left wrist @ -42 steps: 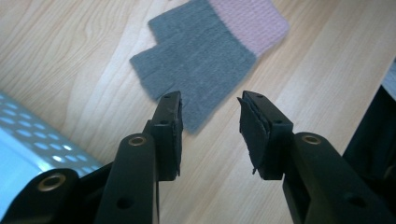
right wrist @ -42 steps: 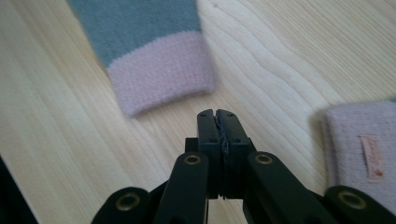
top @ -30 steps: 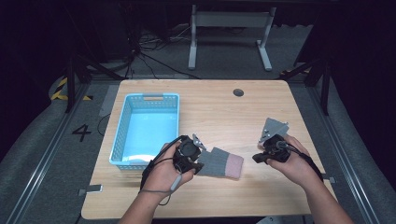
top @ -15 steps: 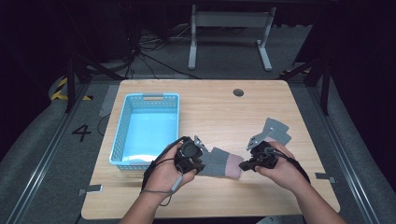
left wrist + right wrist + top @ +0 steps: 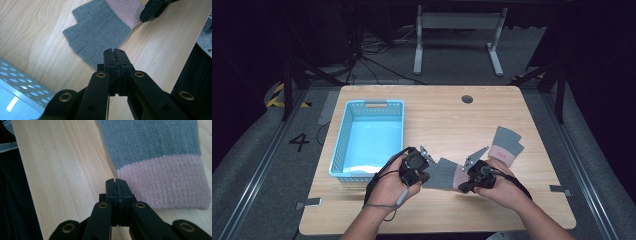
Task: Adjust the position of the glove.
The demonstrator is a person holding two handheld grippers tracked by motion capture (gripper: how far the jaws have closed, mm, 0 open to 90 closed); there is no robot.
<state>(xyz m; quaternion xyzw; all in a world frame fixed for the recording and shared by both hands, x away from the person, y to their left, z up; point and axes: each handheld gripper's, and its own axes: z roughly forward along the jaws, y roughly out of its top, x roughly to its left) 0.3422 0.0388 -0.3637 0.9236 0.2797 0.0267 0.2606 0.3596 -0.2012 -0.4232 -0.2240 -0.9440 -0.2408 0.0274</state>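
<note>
A grey fingerless glove (image 5: 443, 172) with a pink cuff lies flat on the wooden table (image 5: 437, 115) between my two grippers. My left gripper (image 5: 427, 176) has just closed its jaws. In the left gripper view it (image 5: 115, 51) is shut, tips on the edge of the glove's (image 5: 100, 27) finger end; I cannot tell whether any fabric is pinched. My right gripper (image 5: 463, 188) is shut too. Its tips (image 5: 117, 181) rest by the corner of the pink cuff (image 5: 162, 185), with nothing between them. The right gripper (image 5: 152, 11) also appears in the left gripper view, at the cuff.
A second grey and pink glove (image 5: 507, 145) lies to the right, behind the right hand. A light blue plastic basket (image 5: 367, 103) stands at the table's left, close to the left hand. A round grommet hole (image 5: 467, 99) sits near the far edge.
The right hand has moved left and down from near the second glove to the first glove's pink cuff. The left hand has stayed at the glove's finger end.
</note>
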